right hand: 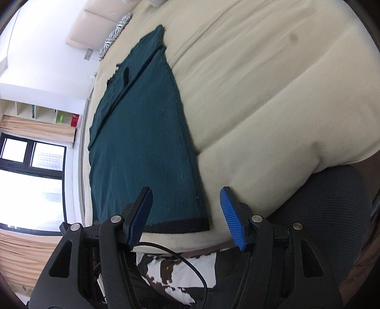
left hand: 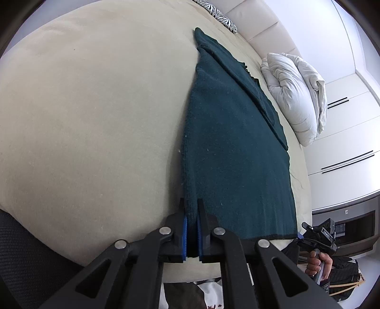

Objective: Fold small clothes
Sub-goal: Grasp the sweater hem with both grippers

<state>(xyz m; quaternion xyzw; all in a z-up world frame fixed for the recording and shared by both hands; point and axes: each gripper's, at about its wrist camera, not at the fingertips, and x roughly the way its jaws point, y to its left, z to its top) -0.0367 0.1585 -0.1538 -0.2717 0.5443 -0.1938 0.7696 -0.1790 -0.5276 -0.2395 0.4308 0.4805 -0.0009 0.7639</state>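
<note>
A dark teal knitted garment [left hand: 237, 142] lies flat on the beige bed, folded lengthwise, with a sleeve laid along its far side. My left gripper [left hand: 192, 209] is shut on the garment's near left corner at the hem. In the right wrist view the same garment [right hand: 142, 133] stretches away, its dark hem band [right hand: 180, 224] near the bed's front edge. My right gripper [right hand: 186, 202] is open and empty, its blue pads [right hand: 231, 218] spread above the hem's right corner. The right gripper also shows in the left wrist view [left hand: 318, 240], held in a hand beside the bed.
The beige bed [left hand: 95, 118] spreads wide to the left of the garment. A white crumpled duvet [left hand: 296, 95] and a zebra-print pillow [left hand: 225, 19] lie at the far side. A black mesh chair [right hand: 332, 214] stands by the bed's corner. White wardrobes [left hand: 344, 142] line the wall.
</note>
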